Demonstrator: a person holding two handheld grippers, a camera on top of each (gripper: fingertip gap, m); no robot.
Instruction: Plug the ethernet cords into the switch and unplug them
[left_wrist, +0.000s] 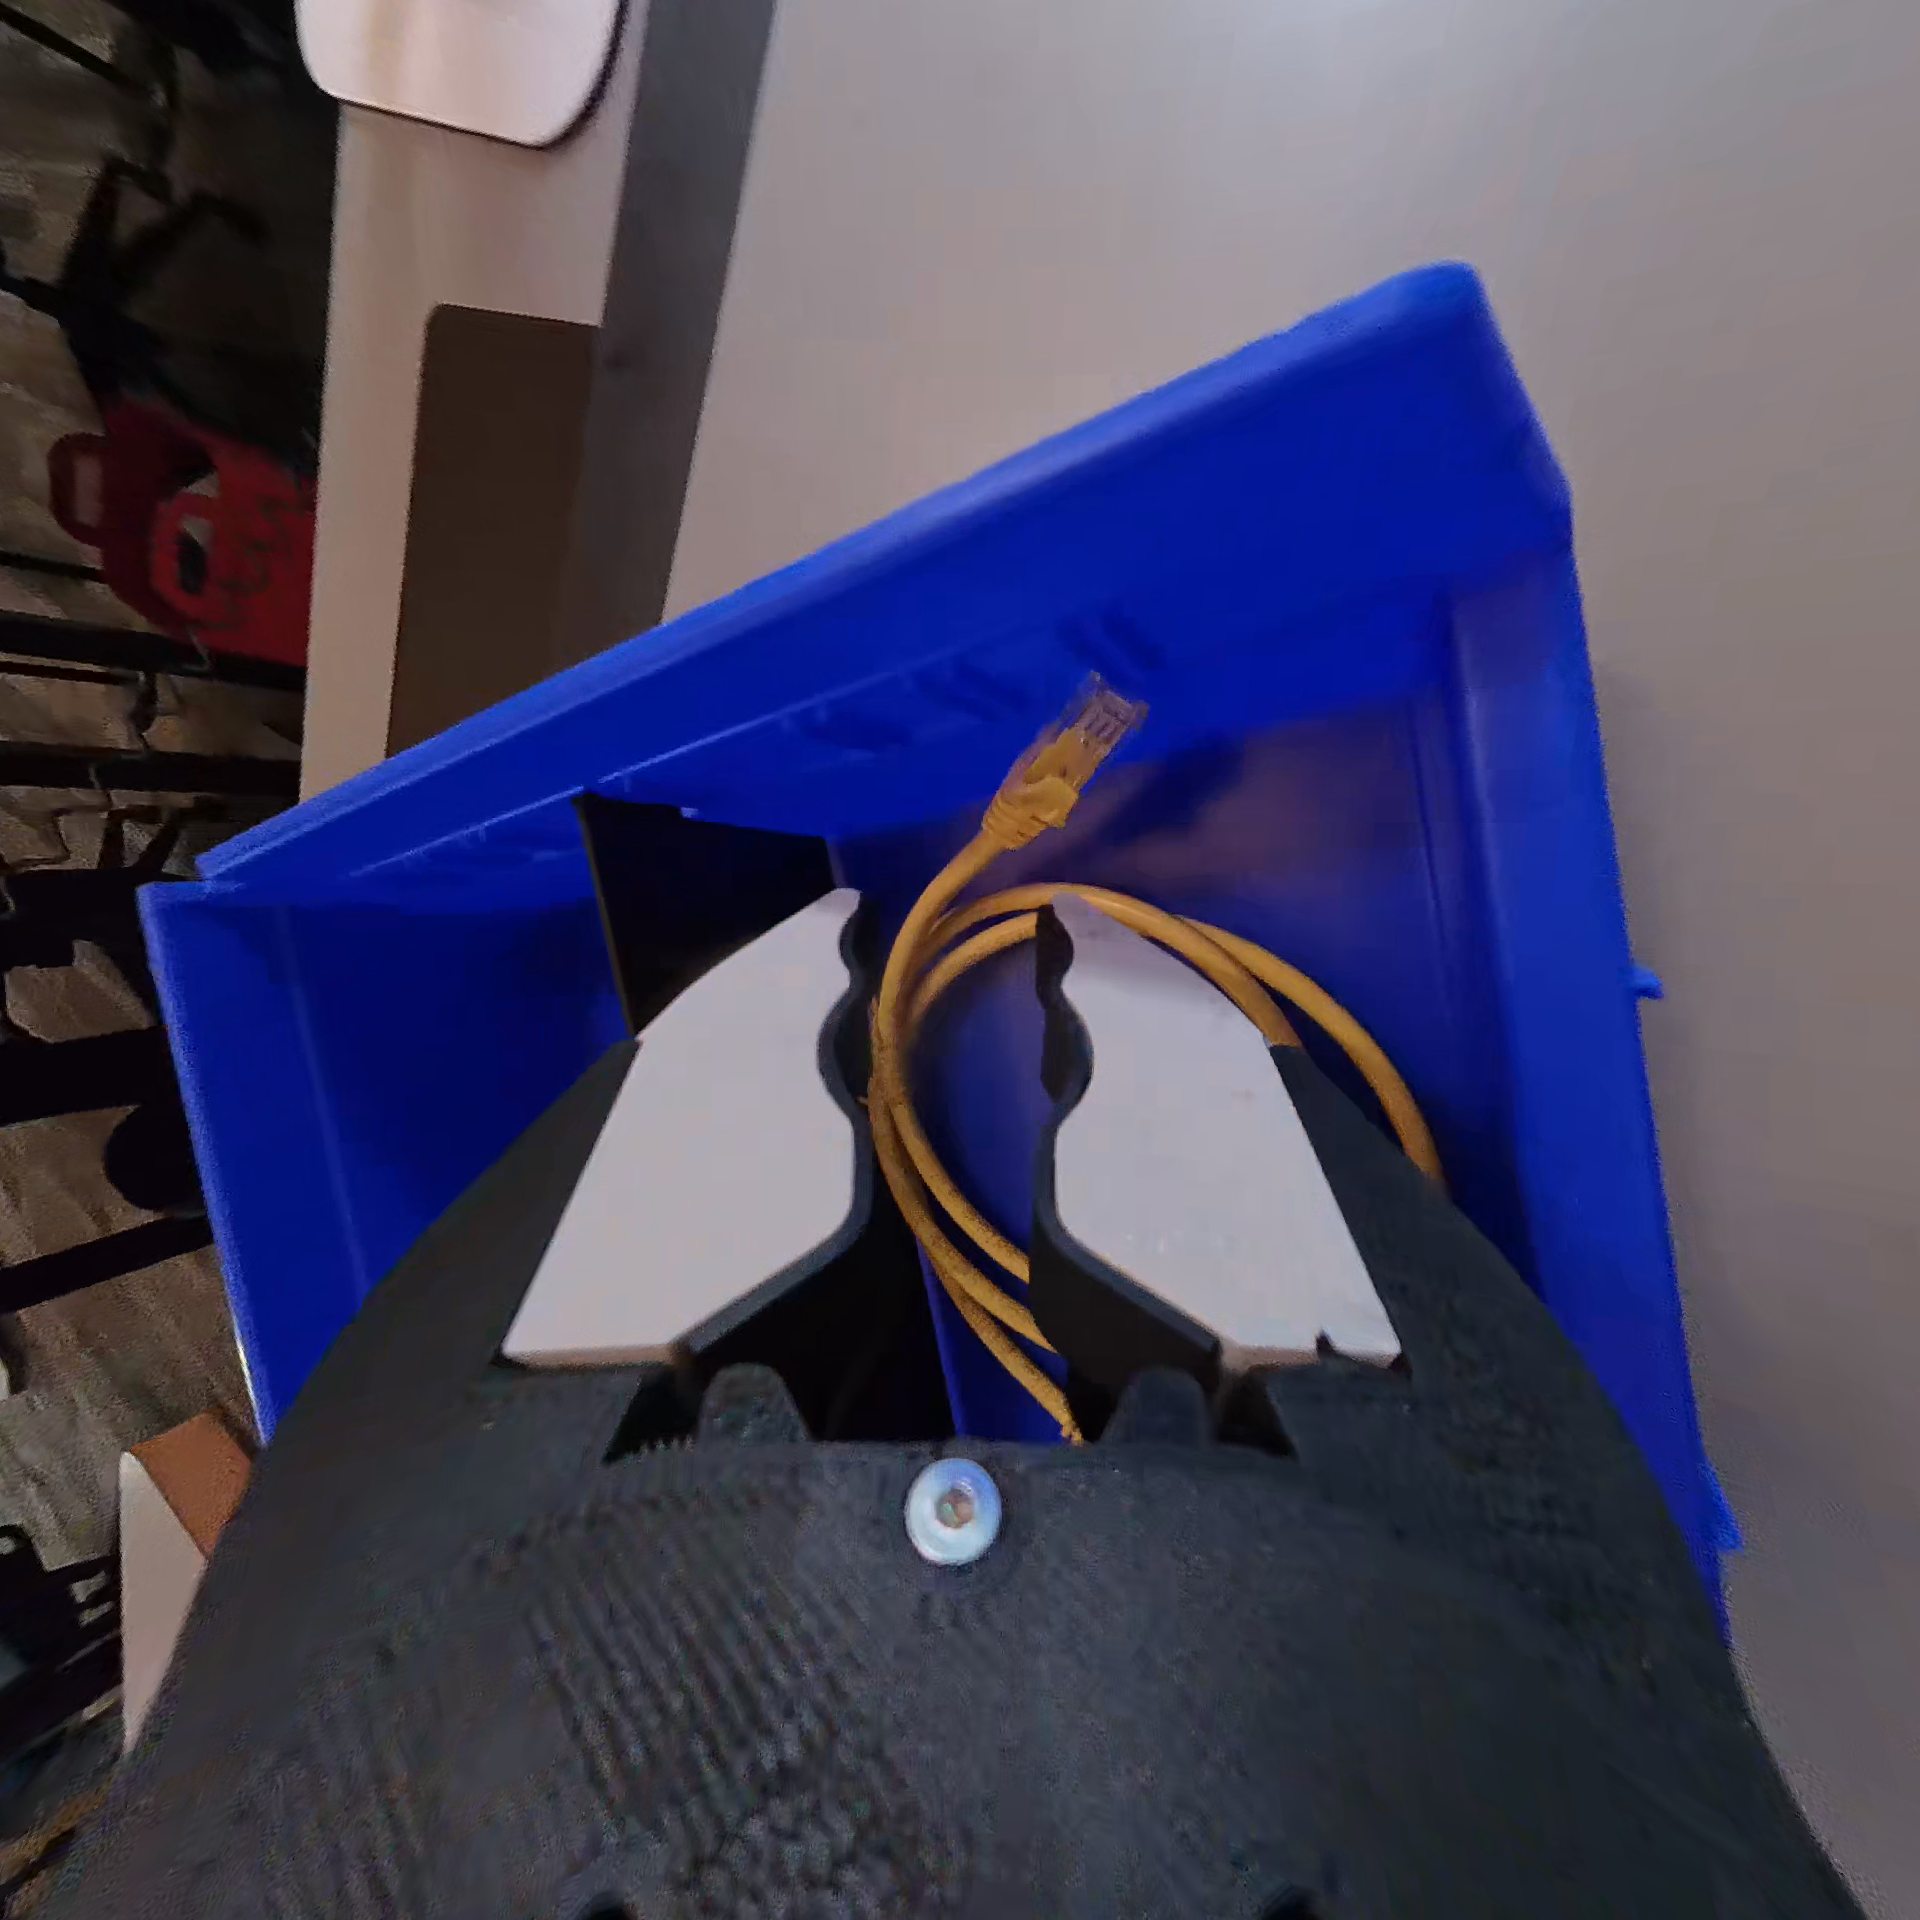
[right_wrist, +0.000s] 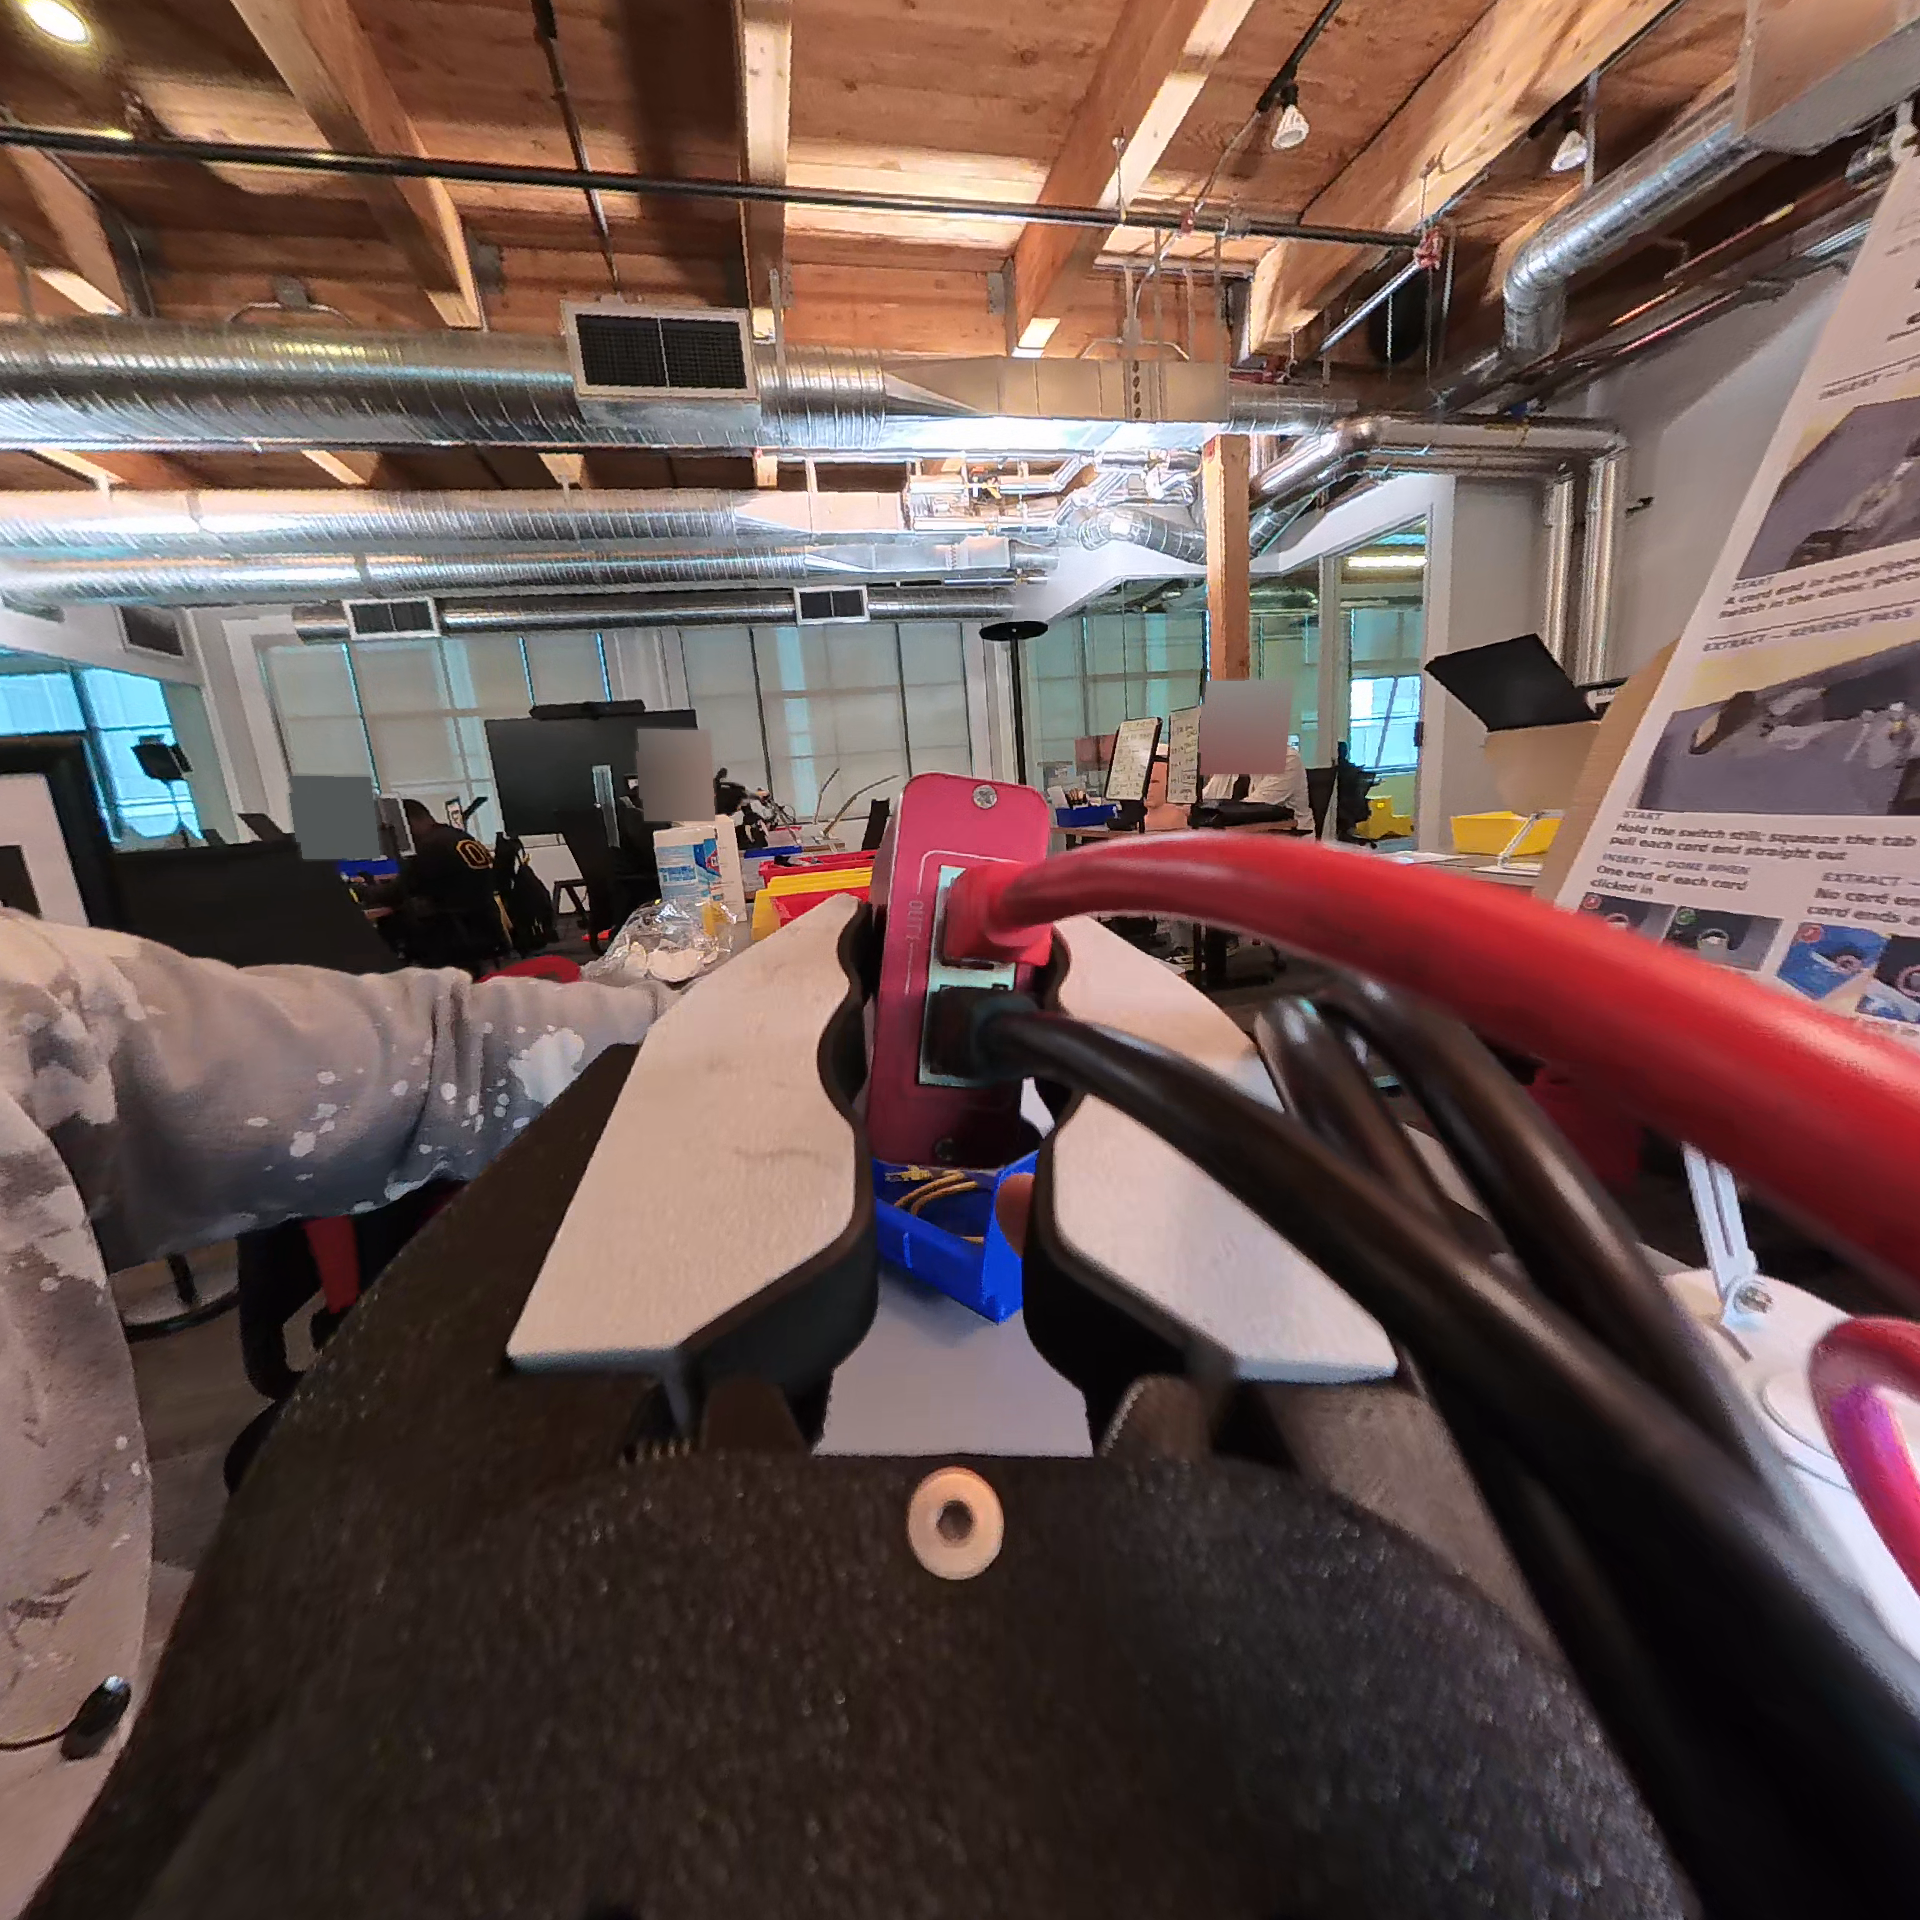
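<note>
In the left wrist view my left gripper (left_wrist: 954, 914) reaches into a blue bin (left_wrist: 1507, 831). Its jaws stand a little apart. A coiled yellow ethernet cord (left_wrist: 1340, 1018) lies in the bin, its strands run between my fingers close to the left one, and its clear plug (left_wrist: 1091, 727) points at the bin's far wall. In the right wrist view my right gripper (right_wrist: 956, 925) is shut on a red switch (right_wrist: 966, 831) held upright. A thick red cord (right_wrist: 1455, 935) and a black cord (right_wrist: 1195, 1101) are plugged into its ports.
The blue bin (right_wrist: 951, 1262) with the yellow cord shows below the switch on a white table (right_wrist: 935, 1382). A person's speckled sleeve (right_wrist: 260, 1070) reaches in from the left. An instruction sheet (right_wrist: 1787, 727) stands at the right. More black cords (right_wrist: 1507, 1195) drape over my right finger.
</note>
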